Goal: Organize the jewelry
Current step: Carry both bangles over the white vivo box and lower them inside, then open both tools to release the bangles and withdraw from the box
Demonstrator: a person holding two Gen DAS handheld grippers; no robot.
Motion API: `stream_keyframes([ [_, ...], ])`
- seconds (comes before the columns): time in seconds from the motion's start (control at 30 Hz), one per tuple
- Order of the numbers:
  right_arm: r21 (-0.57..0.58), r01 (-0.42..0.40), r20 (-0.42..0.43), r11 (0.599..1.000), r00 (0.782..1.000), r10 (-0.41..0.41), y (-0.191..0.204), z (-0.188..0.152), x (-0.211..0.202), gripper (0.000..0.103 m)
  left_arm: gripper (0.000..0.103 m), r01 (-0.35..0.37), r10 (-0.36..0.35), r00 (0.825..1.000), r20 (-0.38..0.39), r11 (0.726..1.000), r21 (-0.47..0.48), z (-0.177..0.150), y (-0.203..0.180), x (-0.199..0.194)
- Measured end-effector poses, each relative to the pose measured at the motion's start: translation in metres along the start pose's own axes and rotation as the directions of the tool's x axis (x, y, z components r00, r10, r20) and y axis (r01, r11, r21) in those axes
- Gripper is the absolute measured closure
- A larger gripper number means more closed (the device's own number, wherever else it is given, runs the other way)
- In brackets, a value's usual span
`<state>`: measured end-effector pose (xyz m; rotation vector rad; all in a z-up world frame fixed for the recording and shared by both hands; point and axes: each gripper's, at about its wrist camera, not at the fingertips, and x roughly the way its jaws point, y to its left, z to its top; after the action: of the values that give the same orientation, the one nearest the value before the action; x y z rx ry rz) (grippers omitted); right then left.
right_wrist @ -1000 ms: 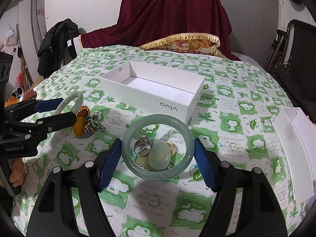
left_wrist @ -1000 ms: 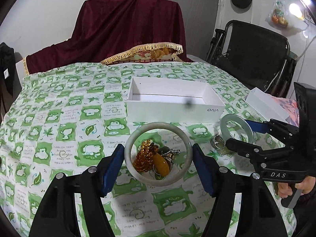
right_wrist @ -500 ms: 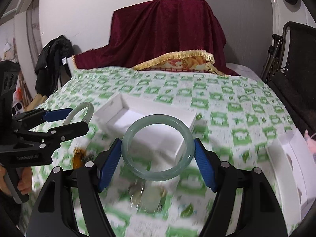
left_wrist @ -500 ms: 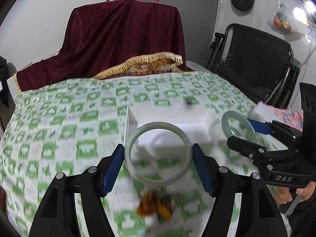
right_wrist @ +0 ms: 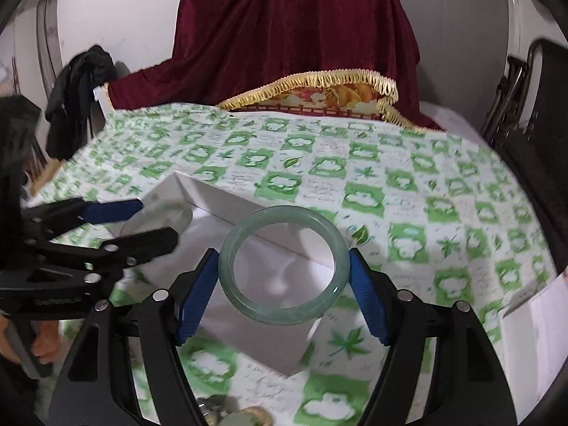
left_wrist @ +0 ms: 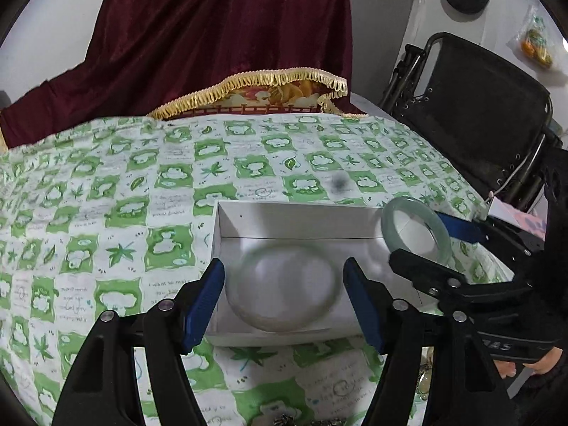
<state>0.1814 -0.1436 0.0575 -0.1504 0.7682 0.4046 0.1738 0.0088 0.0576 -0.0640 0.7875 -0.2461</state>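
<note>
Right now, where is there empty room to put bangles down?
The white box is bare inside, apart from the blurred pale bangle over it. The green tablecloth between box and maroon cloth is free too. It is crowded on the near side, where the jewelry heap lies.

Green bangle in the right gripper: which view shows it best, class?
Right wrist view: the green bangle appears whole, sharp, between the pads of the right gripper. Left wrist view shows it obliquely, its lower rim hidden.
</note>
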Motion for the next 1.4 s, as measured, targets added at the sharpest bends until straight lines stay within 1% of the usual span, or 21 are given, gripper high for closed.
stream_keyframes([
  [0.03, -0.003, -0.003, -0.007, 1.0, 1.0, 0.003, 0.0, 0.0, 0.002, 0.032, 0.034, -0.017, 0.017, 1.0, 0.007, 1.0, 0.012, 0.0, -0.002, -0.001],
  [0.1, 0.006, -0.013, -0.001, 1.0, 1.0, 0.013, -0.003, 0.001, 0.004, 0.032, 0.033, -0.027, 0.027, 0.999, 0.021, 1.0, 0.015, 0.001, -0.003, -0.005],
  [0.17, 0.014, -0.035, 0.01, 0.999, 0.999, 0.035, -0.005, 0.001, 0.003, 0.031, 0.028, -0.014, 0.014, 0.999, 0.041, 1.0, -0.008, 0.003, 0.0, -0.012],
  [0.27, 0.029, -0.049, 0.028, 0.998, 0.998, 0.048, -0.008, 0.001, -0.001, 0.031, 0.025, 0.026, -0.022, 0.997, 0.076, 0.998, -0.059, 0.004, 0.01, -0.024],
  [0.33, 0.055, -0.058, 0.039, 0.997, 0.998, 0.056, -0.014, 0.001, -0.005, 0.031, 0.024, 0.029, -0.022, 0.996, 0.091, 0.997, -0.077, 0.005, 0.015, -0.029],
  [0.4, 0.087, -0.073, 0.049, 0.994, 0.996, 0.069, -0.02, 0.001, -0.01, 0.031, 0.022, 0.016, -0.007, 0.995, 0.099, 0.996, -0.091, 0.003, 0.02, -0.033],
  [0.53, 0.155, -0.102, 0.056, 0.983, 0.994, 0.094, -0.033, -0.009, -0.023, 0.031, 0.021, 0.018, -0.006, 0.997, 0.083, 0.99, -0.139, -0.005, 0.035, -0.031],
  [0.63, 0.19, -0.17, 0.026, 0.967, 0.985, 0.168, -0.036, -0.02, -0.026, 0.031, 0.021, 0.054, -0.043, 0.997, 0.068, 0.985, -0.165, -0.012, 0.042, -0.029],
  [0.7, 0.199, -0.192, 0.006, 0.961, 0.981, 0.195, -0.033, -0.028, -0.026, 0.031, 0.021, 0.089, -0.079, 0.995, 0.063, 0.982, -0.166, -0.018, 0.042, -0.029],
  [0.8, 0.219, -0.242, -0.021, 0.945, 0.967, 0.253, -0.026, -0.04, -0.026, 0.034, 0.015, 0.095, -0.087, 0.995, 0.058, 0.984, -0.151, -0.022, 0.036, -0.029],
  [0.87, 0.222, -0.257, -0.028, 0.941, 0.963, 0.269, -0.022, -0.043, -0.024, 0.036, 0.013, 0.088, -0.082, 0.995, 0.049, 0.985, -0.146, -0.023, 0.034, -0.023],
  [0.9, 0.216, -0.258, -0.032, 0.942, 0.962, 0.271, -0.019, -0.044, -0.021, 0.038, 0.013, 0.091, -0.086, 0.996, 0.037, 0.985, -0.145, -0.024, 0.033, -0.02],
  [1.0, 0.193, -0.205, -0.047, 0.96, 0.975, 0.217, -0.015, -0.045, -0.013, 0.044, 0.013, 0.121, -0.12, 0.993, 0.018, 0.984, -0.13, -0.026, 0.025, -0.012],
  [1.03, 0.189, -0.195, -0.046, 0.963, 0.977, 0.207, -0.015, -0.044, -0.011, 0.045, 0.013, 0.128, -0.127, 0.992, 0.014, 0.985, -0.118, -0.027, 0.022, -0.011],
  [1.13, 0.175, -0.175, -0.035, 0.969, 0.982, 0.184, -0.016, -0.043, -0.009, 0.045, 0.012, 0.059, -0.059, 0.998, 0.004, 0.998, -0.038, -0.031, 0.004, -0.009],
  [1.17, 0.172, -0.164, -0.034, 0.971, 0.984, 0.172, -0.017, -0.042, -0.008, 0.045, 0.011, 0.05, -0.05, 0.999, 0.002, 0.998, -0.022, -0.033, 0.0, -0.01],
  [1.23, 0.166, -0.143, -0.033, 0.976, 0.988, 0.15, -0.017, -0.042, -0.006, 0.045, 0.011, 0.048, -0.048, 0.999, 0.0, 0.999, -0.014, -0.036, -0.004, -0.011],
  [1.4, 0.119, -0.129, -0.041, 0.985, 0.99, 0.134, -0.008, -0.044, -0.007, 0.044, 0.011, 0.035, -0.035, 0.999, -0.002, 0.999, -0.011, -0.05, -0.009, -0.021],
])
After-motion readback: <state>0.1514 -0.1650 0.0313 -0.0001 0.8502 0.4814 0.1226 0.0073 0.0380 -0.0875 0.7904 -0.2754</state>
